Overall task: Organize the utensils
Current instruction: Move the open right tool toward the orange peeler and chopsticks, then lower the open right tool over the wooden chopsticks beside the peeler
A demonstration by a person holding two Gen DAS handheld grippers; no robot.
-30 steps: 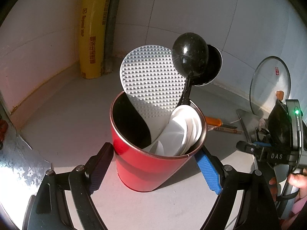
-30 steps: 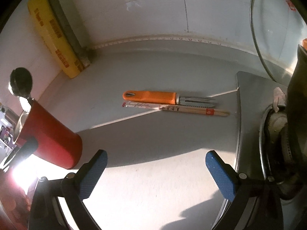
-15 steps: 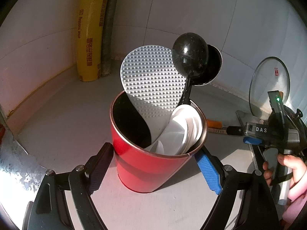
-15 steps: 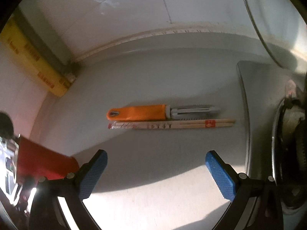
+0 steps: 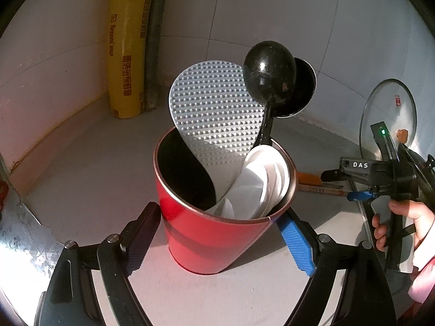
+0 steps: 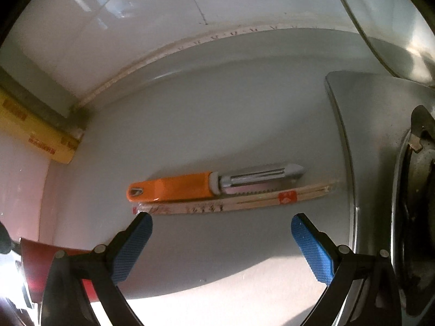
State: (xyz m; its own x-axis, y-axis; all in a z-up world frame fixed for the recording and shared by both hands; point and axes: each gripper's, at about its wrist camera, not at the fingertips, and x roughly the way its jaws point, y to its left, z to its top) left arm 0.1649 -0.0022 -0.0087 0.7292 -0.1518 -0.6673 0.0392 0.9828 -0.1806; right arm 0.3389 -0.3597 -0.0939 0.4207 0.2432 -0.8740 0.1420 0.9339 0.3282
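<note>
White desk (image 6: 217, 125) carries peeler (image 6: 174, 188) touching wrapped chopsticks (image 6: 233, 202). Left gripper (image 5: 220, 231) fingers clamp red cup (image 5: 217, 239); right gripper (image 6: 221, 240) fingers apart. Recommend straddling only one utensil.

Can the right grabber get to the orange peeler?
Probably yes. The right gripper is open just short of the orange peeler, with only the chopsticks lying between.

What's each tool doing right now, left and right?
Left tool: closed on the red cup, pads against its sides.
Right tool: open, empty, above the wrapped chopsticks.
</note>
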